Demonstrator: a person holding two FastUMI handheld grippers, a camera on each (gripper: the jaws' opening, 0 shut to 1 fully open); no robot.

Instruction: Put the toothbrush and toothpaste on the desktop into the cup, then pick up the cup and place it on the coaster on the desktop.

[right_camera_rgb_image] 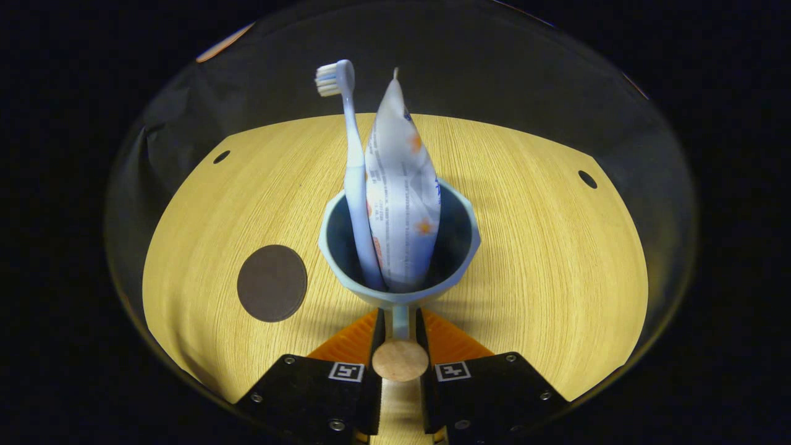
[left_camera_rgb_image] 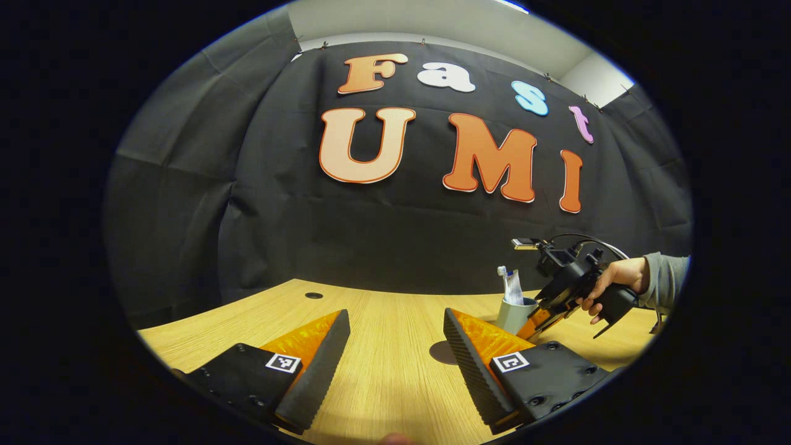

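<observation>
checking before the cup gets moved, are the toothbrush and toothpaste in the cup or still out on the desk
Both in: the toothbrush and toothpaste stand upright inside the cup, bases down in its bowl.

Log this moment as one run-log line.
step: move cup to coaster | right gripper: shut on cup handle | toothbrush, toothpaste: in cup | coaster: bare | left gripper: open

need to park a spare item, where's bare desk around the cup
Bare wood lies right of the cup, out toward the desk hole, and behind it. Left is taken by the coaster. The near side is crowded: the right claw grips the cup's handle.
</observation>
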